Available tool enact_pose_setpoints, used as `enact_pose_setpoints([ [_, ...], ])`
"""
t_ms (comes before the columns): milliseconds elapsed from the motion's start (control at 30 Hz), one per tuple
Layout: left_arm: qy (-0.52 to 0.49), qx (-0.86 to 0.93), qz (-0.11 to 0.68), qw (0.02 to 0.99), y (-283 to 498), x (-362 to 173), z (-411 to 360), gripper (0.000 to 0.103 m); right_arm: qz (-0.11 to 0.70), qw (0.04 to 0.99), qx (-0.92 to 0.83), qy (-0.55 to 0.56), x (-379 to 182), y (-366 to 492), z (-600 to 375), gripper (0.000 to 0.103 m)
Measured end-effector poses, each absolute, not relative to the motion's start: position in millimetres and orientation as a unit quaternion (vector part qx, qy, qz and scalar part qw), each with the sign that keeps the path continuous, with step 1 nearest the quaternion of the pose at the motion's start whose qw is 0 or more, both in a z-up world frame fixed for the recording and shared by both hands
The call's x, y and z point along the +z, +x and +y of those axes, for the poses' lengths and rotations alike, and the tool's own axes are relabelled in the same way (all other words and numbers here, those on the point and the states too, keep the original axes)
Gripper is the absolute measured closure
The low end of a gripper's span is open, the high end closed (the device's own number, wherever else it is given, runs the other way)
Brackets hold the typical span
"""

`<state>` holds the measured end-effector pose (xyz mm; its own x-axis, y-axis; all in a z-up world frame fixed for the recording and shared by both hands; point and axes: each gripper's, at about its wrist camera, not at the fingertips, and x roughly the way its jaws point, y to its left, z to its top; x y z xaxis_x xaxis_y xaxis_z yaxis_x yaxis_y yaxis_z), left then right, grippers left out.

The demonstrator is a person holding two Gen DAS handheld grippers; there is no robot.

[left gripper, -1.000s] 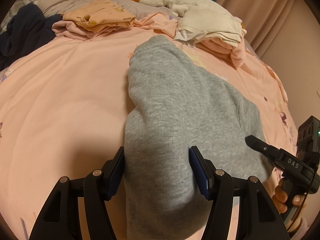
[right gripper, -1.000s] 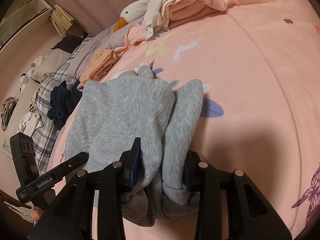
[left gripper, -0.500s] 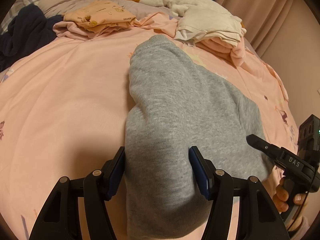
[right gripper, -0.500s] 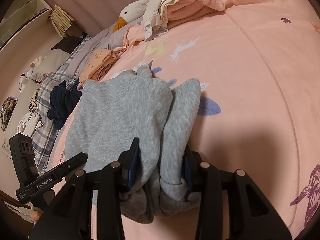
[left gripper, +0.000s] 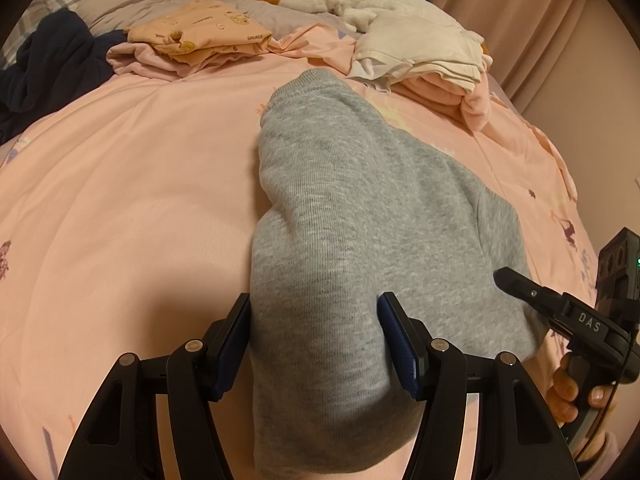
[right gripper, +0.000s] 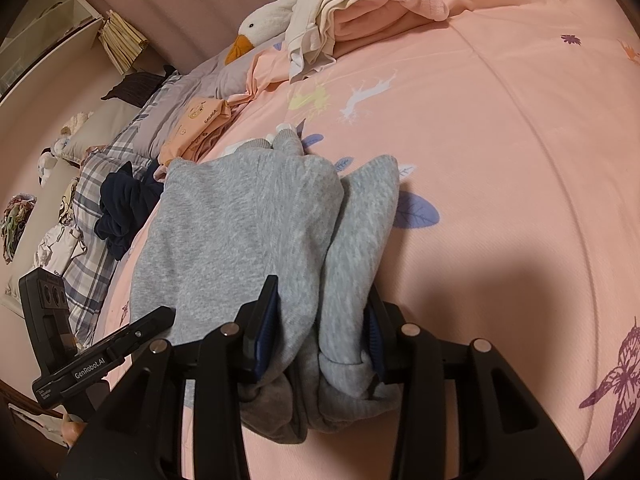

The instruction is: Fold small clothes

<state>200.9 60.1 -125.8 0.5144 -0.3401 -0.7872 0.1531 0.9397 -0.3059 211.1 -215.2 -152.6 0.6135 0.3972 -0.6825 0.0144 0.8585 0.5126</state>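
Mid-fold: both grippers grasp the near edge of a grey knit fleece garment (left gripper: 360, 216) on the pink printed bedspread (left gripper: 132, 200).
Left gripper (left gripper: 314, 340) jaws pinch one bunched corner, right gripper (right gripper: 320, 332) jaws pinch the other; the next move, judged, carries this edge to the far hem.

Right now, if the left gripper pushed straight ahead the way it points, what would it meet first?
The grey garment itself: the left gripper already has it between its jaws, and the cloth stretches on ahead over the pink bedspread.
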Motion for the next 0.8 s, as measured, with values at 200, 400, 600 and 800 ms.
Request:
enact_pose_setpoints([
  [200,-0.099,-0.143,0.472,0.864,200.2,-125.8,60.1,0.04,0.425,0.865,0.11,0.242,-152.4,211.2,-215.1,0.063],
  [400,-0.097,-0.142,0.472,0.865,196.5,-125.7,63.0,0.04,0.425,0.865,0.11,0.242,-152.5,211.0,-215.2,0.062],
  [600,-0.095,-0.141,0.472,0.865,193.3,-126.1,66.0,0.04,0.425,0.865,0.11,0.243,-152.4,210.8,-215.5,0.062],
  [800,-0.095,-0.141,0.472,0.865,195.6,-125.5,62.2,0.04,0.425,0.865,0.11,0.243,-152.3,210.8,-215.9,0.061],
])
